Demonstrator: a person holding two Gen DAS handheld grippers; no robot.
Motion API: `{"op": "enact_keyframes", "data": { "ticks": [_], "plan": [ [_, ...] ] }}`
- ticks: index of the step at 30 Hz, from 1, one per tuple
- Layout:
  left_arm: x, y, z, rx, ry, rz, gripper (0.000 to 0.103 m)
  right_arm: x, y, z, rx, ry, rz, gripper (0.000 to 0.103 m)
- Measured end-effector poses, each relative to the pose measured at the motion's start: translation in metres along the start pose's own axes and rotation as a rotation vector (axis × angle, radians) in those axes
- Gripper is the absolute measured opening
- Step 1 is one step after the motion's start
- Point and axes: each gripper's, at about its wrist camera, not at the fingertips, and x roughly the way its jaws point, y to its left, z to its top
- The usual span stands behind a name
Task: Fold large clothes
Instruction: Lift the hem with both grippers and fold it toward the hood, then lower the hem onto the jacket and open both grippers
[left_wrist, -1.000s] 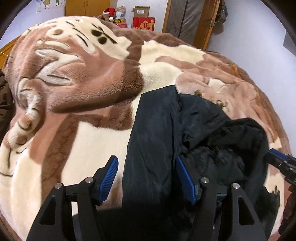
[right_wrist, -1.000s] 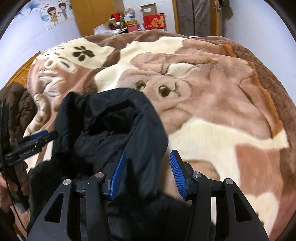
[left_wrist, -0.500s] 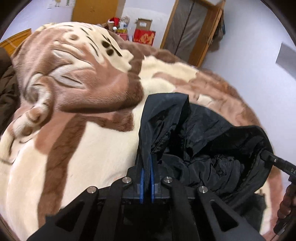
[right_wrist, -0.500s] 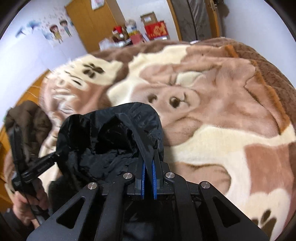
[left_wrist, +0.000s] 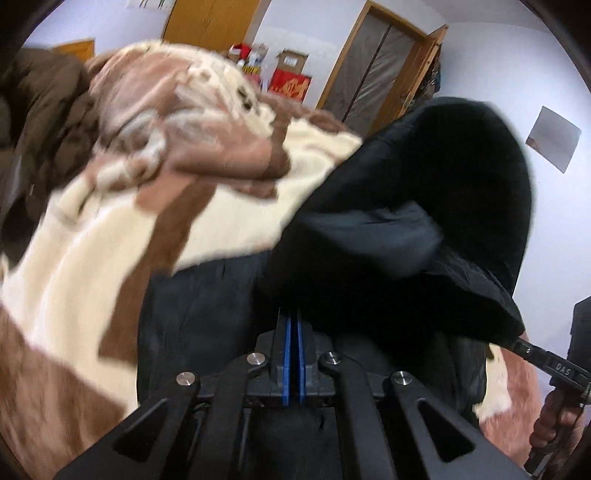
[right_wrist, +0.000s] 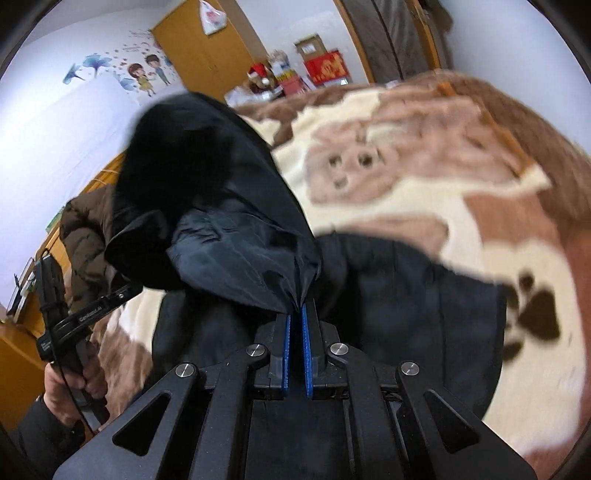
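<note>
The black jacket (left_wrist: 424, 206) is lifted off the bed, its hooded upper part bunched directly ahead of both claws, its lower part draped beneath them. The left claw (left_wrist: 293, 317) is clamped on a fold of the fabric, blue pads pressed together. The right claw (right_wrist: 296, 314) pinches a gathered fold likewise. The plush blanket (right_wrist: 424, 155) lies beyond the claws. A brown coat (left_wrist: 44, 110) sits far left of the left claw.

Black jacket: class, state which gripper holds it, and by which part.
Both: left gripper and right gripper each pinch a fold of the black jacket; which part is unclear.
</note>
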Motion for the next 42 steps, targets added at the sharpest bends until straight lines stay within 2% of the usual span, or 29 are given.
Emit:
{"op": "enact_keyframes", "data": {
  "ticks": [6, 8, 9, 11, 13, 14, 17, 22, 23, 25, 29, 30, 32, 34, 38, 40, 42],
  "plan": [
    [0.006, 0.021, -0.057, -0.018, 0.127, 0.054, 0.003, 0.014, -0.021, -0.05, 0.074, 0.128, -0.059, 0.006],
    [-0.002, 0.023, -0.071, -0.017, 0.137, 0.053, 0.003, 0.012, -0.023, -0.059, 0.095, 0.148, -0.068, 0.006],
    [-0.007, 0.025, -0.077, -0.017, 0.143, 0.048, 0.004, 0.008, -0.028, -0.06, 0.108, 0.144, -0.066, 0.009],
    [-0.018, 0.026, -0.083, -0.023, 0.135, 0.045, 0.004, 0.002, -0.029, -0.063, 0.131, 0.125, -0.048, 0.023],
    [-0.026, 0.027, -0.083, -0.038, 0.123, 0.032, 0.005, -0.002, -0.026, -0.063, 0.167, 0.105, 0.015, 0.047],
    [-0.026, 0.026, -0.08, -0.052, 0.118, 0.023, 0.012, -0.001, -0.024, -0.063, 0.173, 0.1, 0.036, 0.049],
    [-0.023, 0.02, -0.067, -0.077, 0.09, 0.009, 0.047, 0.013, -0.012, -0.054, 0.181, 0.108, 0.098, 0.049],
    [-0.019, -0.01, -0.045, -0.051, 0.03, -0.062, 0.048, 0.054, -0.006, -0.036, 0.247, 0.133, 0.133, 0.049],
    [-0.016, -0.017, -0.044, -0.031, 0.024, -0.072, 0.048, 0.062, -0.006, -0.033, 0.264, 0.132, 0.148, 0.048],
    [-0.005, -0.025, -0.048, -0.002, 0.038, -0.078, 0.048, 0.068, -0.003, -0.035, 0.245, 0.132, 0.103, 0.004],
    [0.029, -0.021, -0.08, 0.014, 0.138, -0.047, 0.048, 0.068, -0.001, -0.062, 0.21, 0.132, 0.079, 0.003],
    [0.038, -0.016, -0.092, 0.006, 0.169, -0.027, 0.048, 0.07, -0.004, -0.069, 0.213, 0.142, 0.073, 0.003],
    [0.052, -0.002, -0.11, -0.048, 0.203, -0.037, 0.049, 0.079, -0.01, -0.08, 0.233, 0.165, 0.067, 0.003],
    [0.055, 0.003, -0.115, -0.078, 0.2, -0.038, 0.05, 0.086, -0.013, -0.084, 0.235, 0.174, 0.058, 0.003],
    [0.063, -0.007, -0.112, -0.01, 0.204, 0.029, 0.05, 0.095, -0.008, -0.078, 0.208, 0.185, 0.022, 0.003],
    [0.058, -0.012, -0.109, -0.025, 0.221, 0.06, 0.048, 0.091, -0.005, -0.078, 0.223, 0.204, 0.005, 0.003],
    [0.045, -0.02, -0.106, -0.002, 0.191, 0.082, 0.048, 0.079, 0.011, -0.079, 0.17, 0.19, -0.002, 0.003]
  ]
}}
